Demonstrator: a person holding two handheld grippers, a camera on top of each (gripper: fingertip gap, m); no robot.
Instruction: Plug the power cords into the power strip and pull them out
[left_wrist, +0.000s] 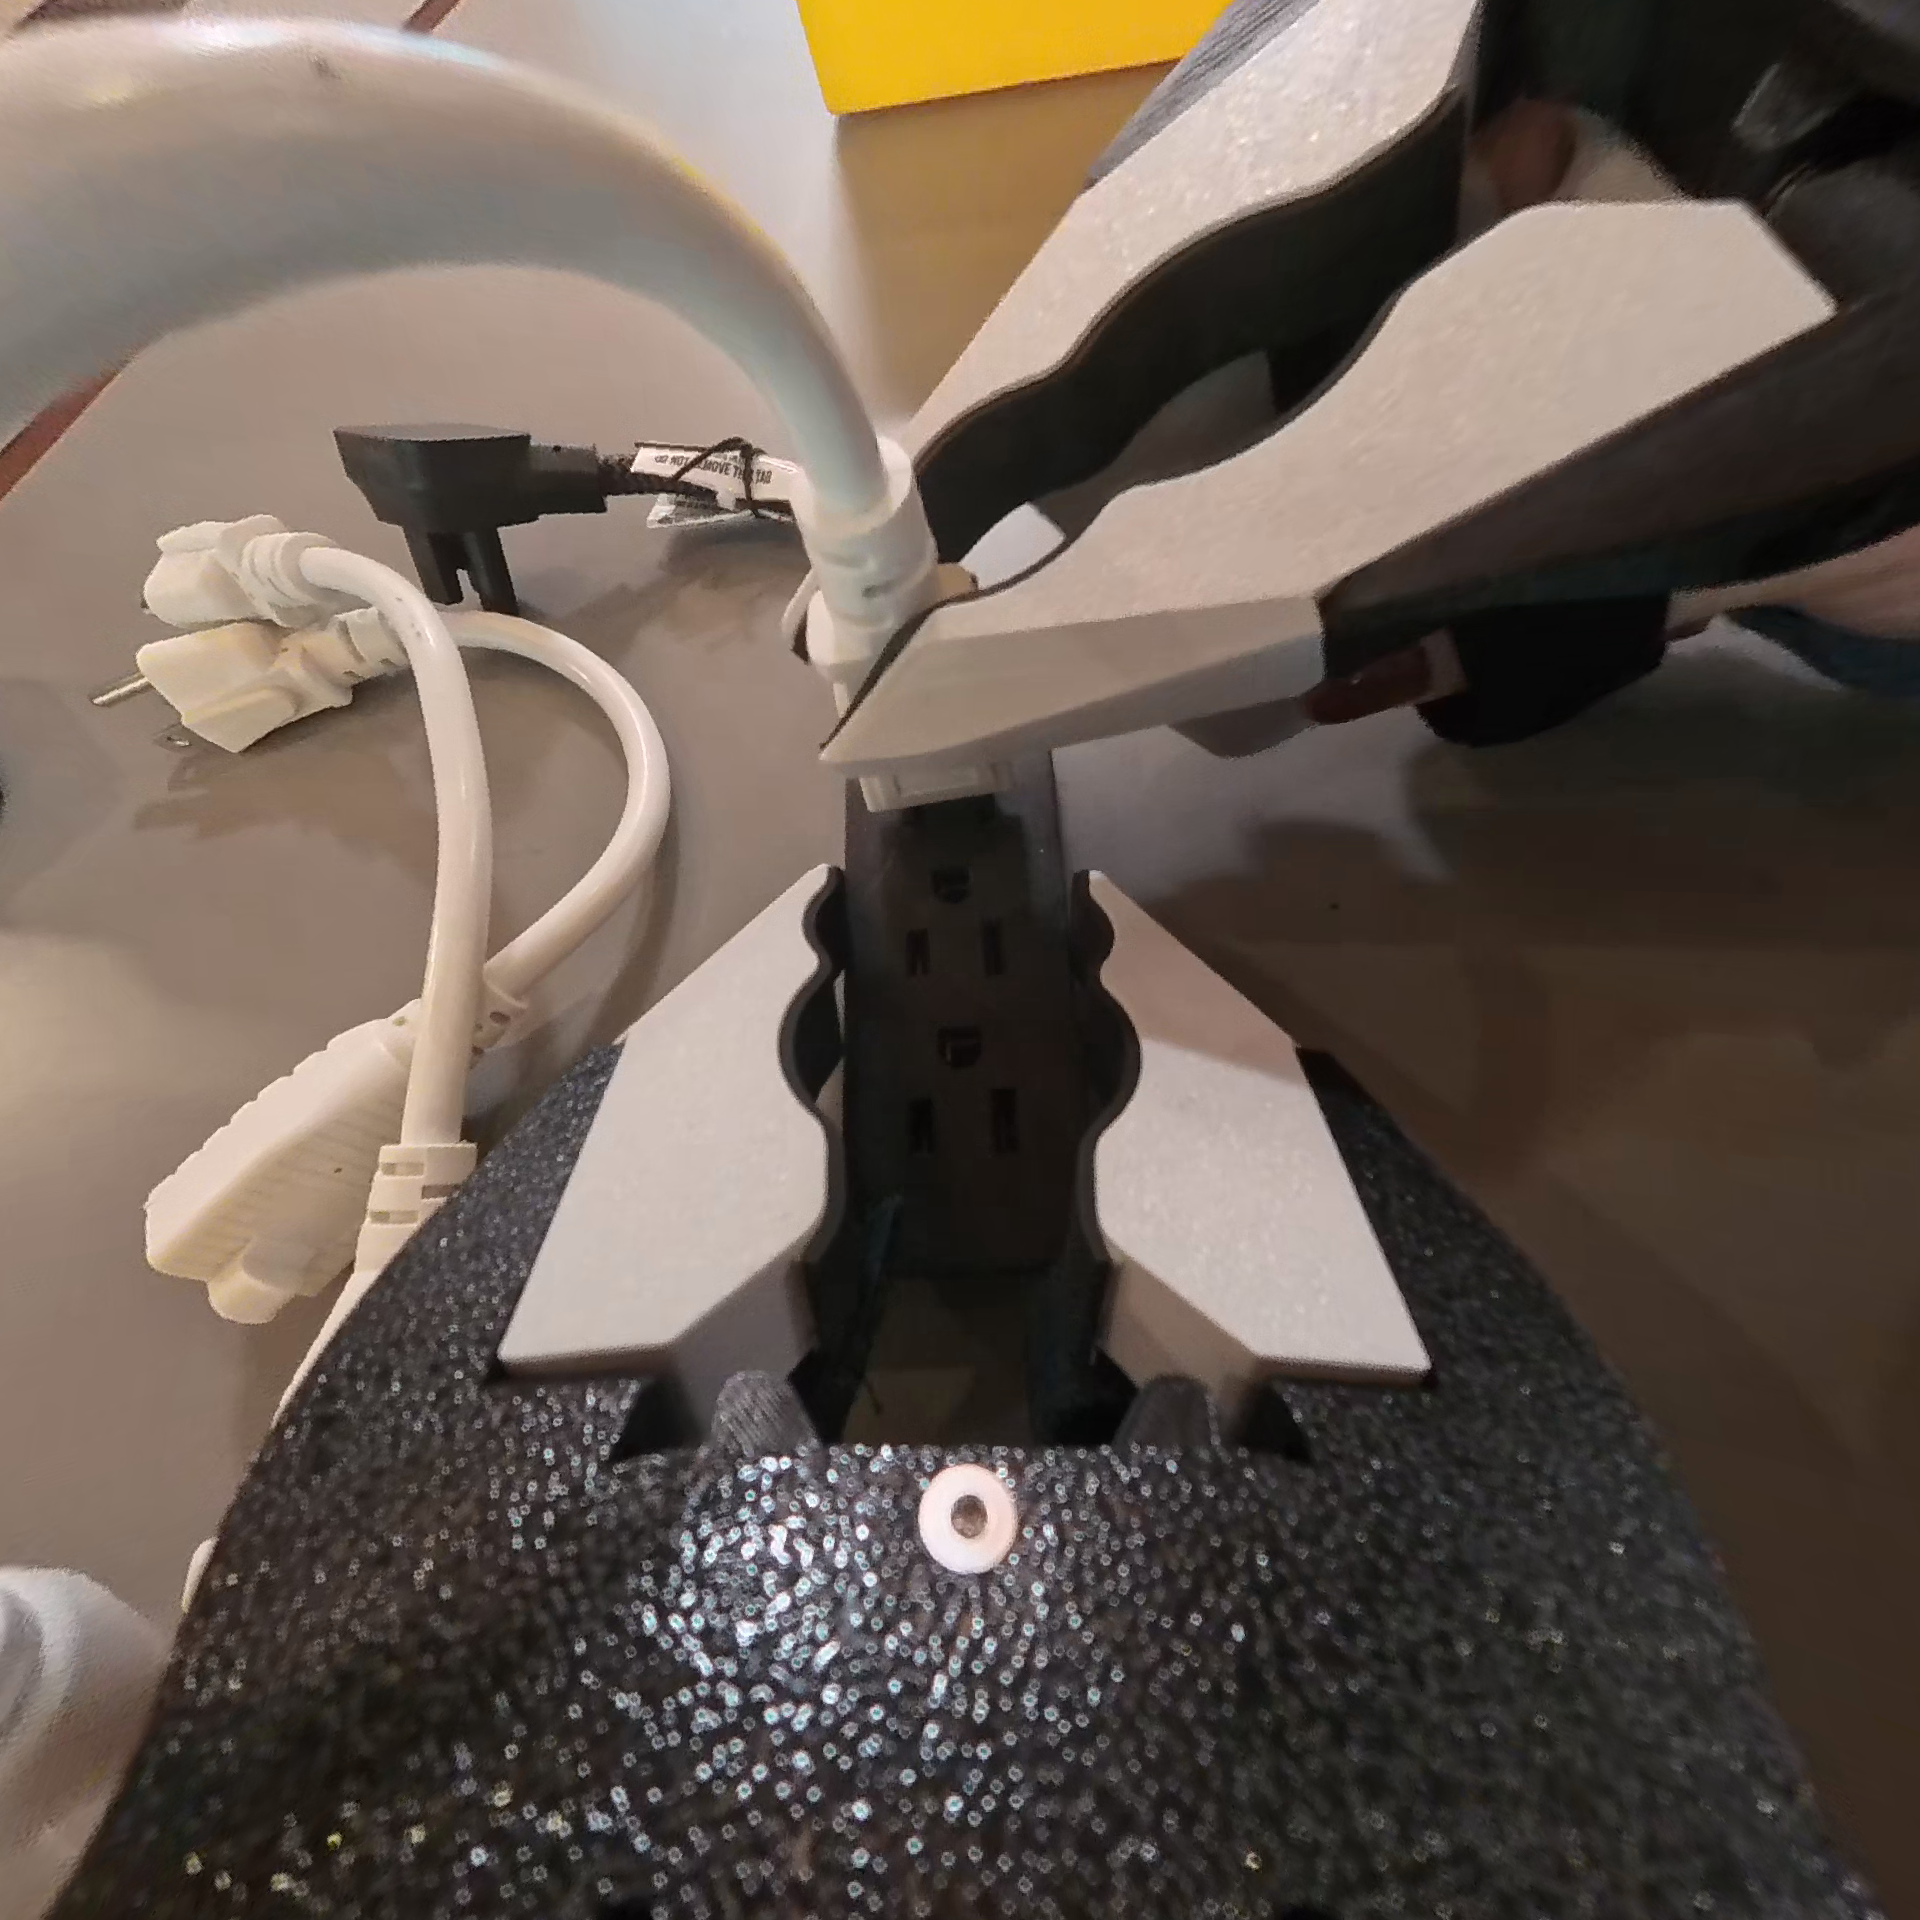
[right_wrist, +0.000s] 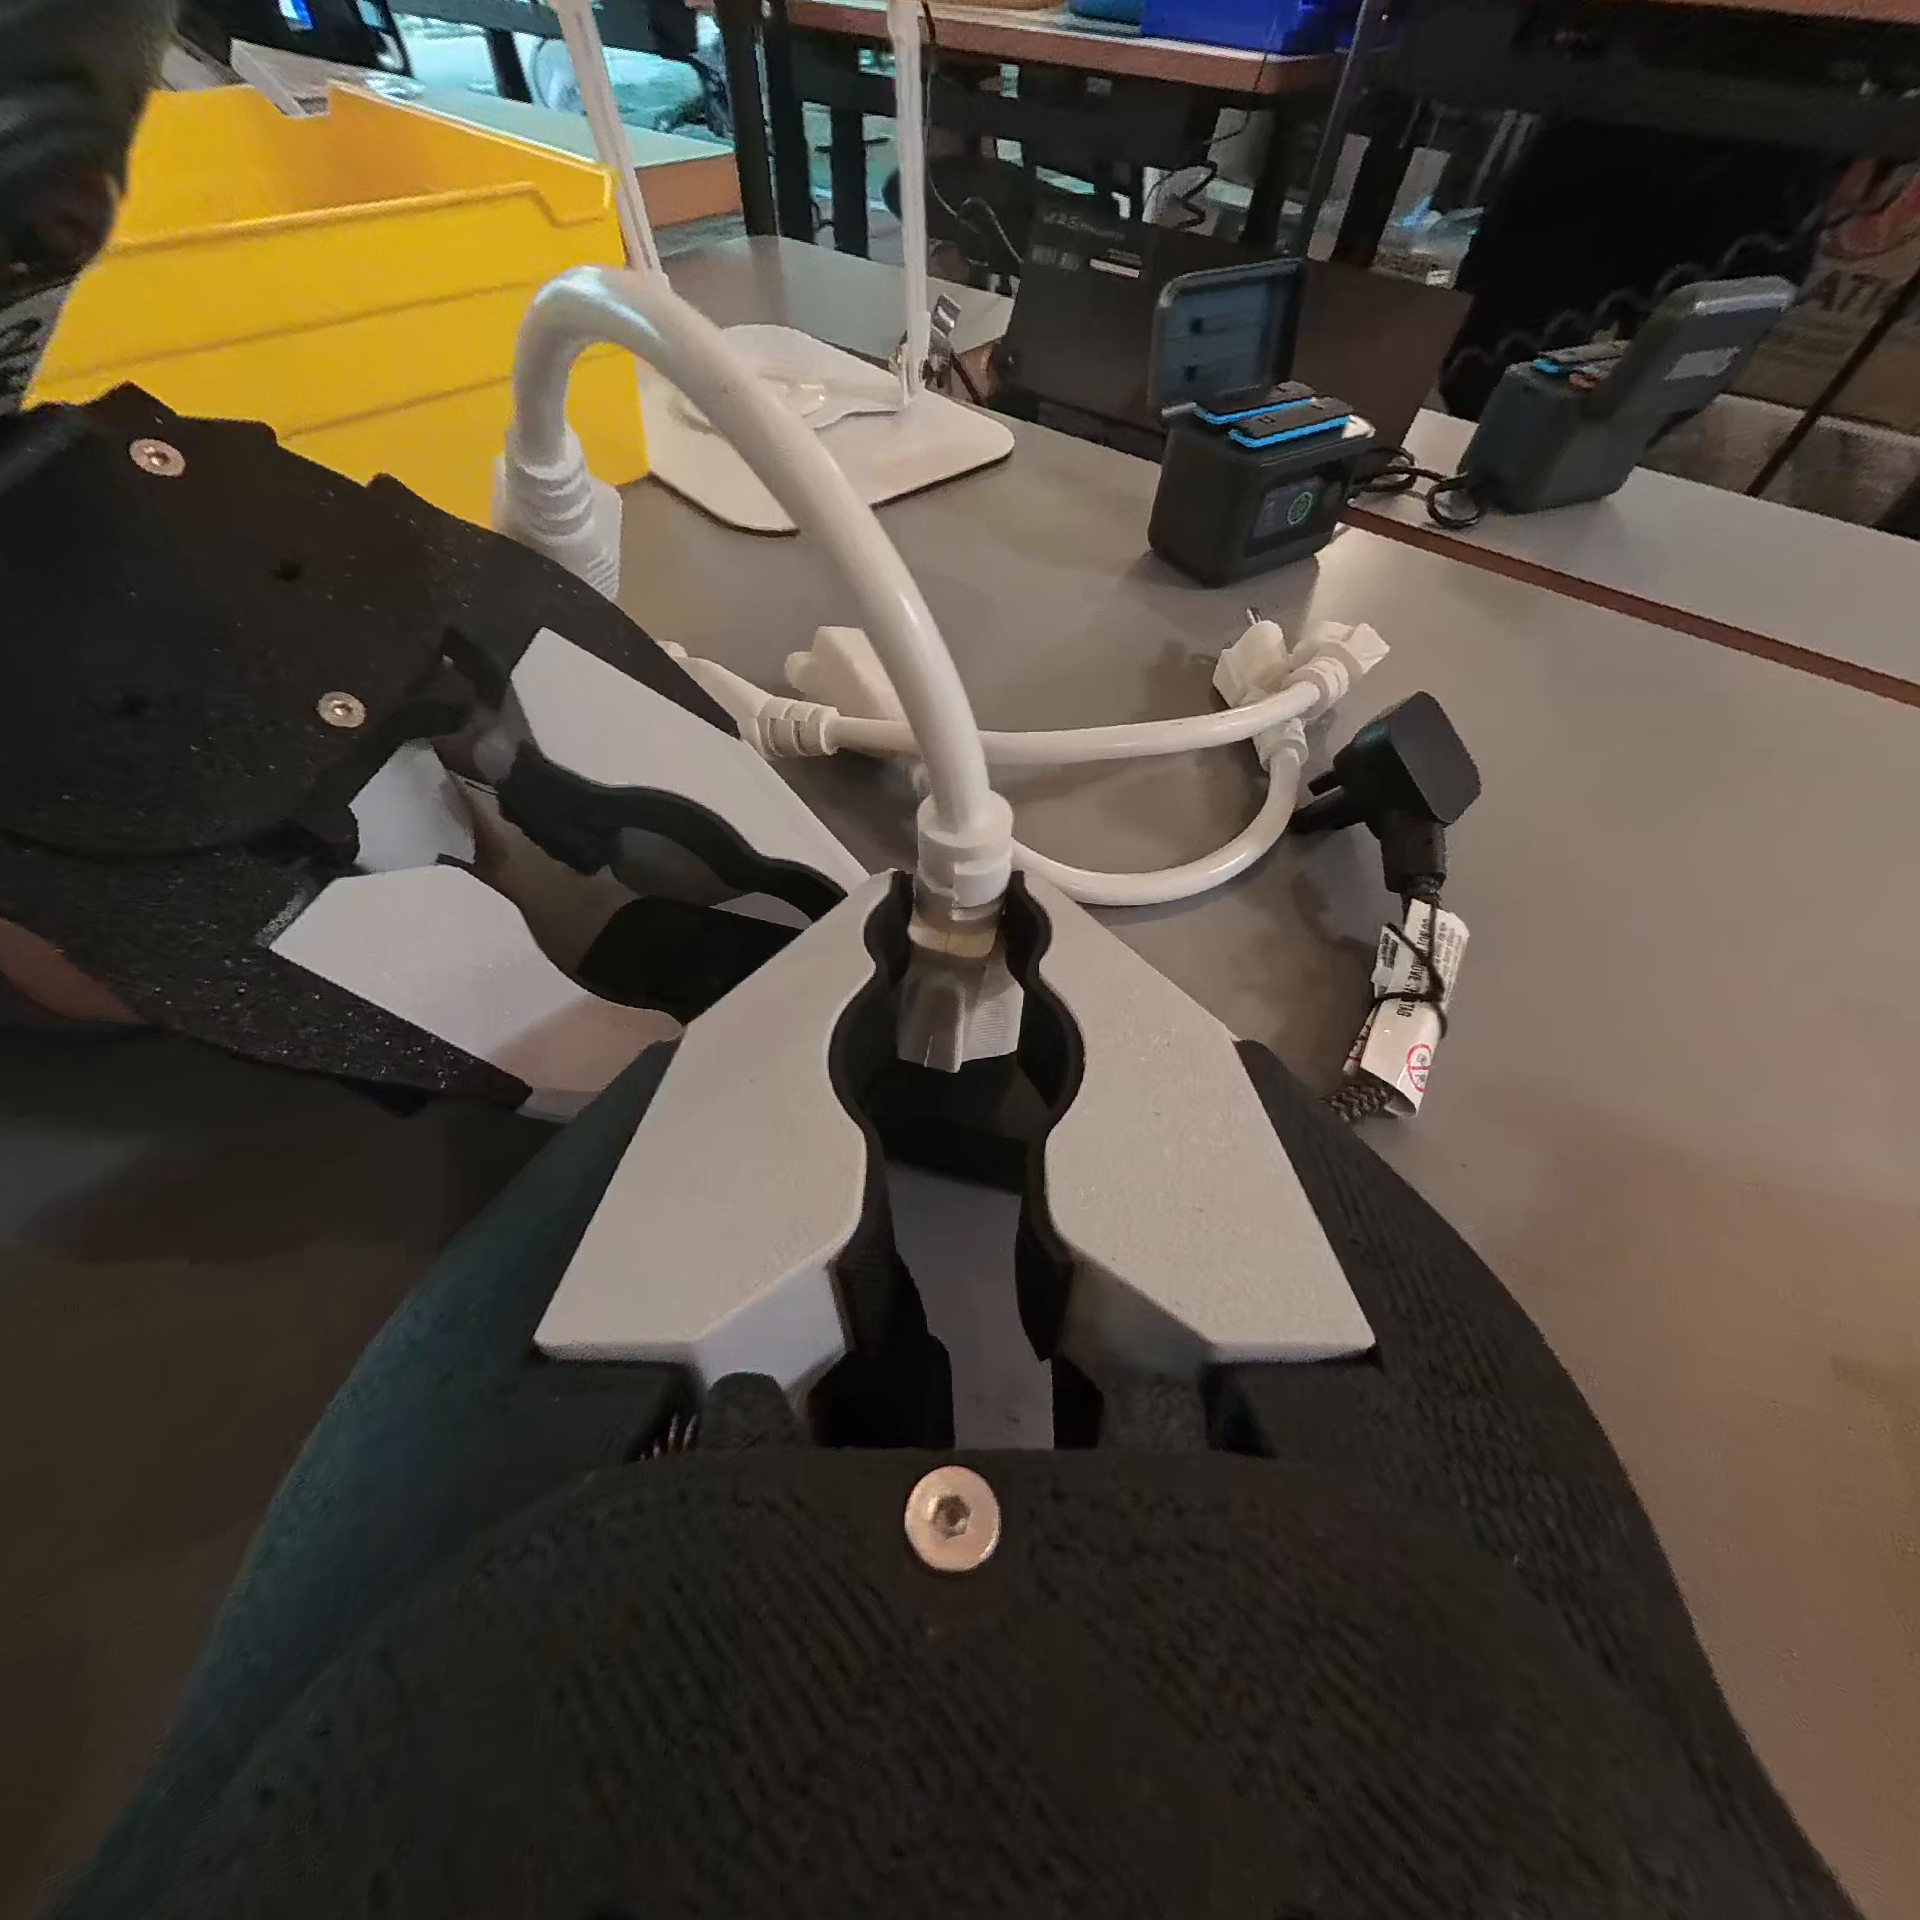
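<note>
The left gripper (left_wrist: 956, 1029) had a black, speckled, glittery plastic body with a small white ringed fastener (left_wrist: 969, 1522) set on its midline, just behind two pale grey wedge-shaped fingers (left_wrist: 675, 1174) edged inside with wavy black rubber pads. The right gripper (right_wrist: 951, 997) was matte black printed plastic with fine ribbed layer lines, and a silver hex-socket screw (right_wrist: 952, 1519) sat likewise behind its grey fingers (right_wrist: 727, 1174). Two more silver screws (right_wrist: 340, 709) showed on the left gripper's black side plate.
</note>
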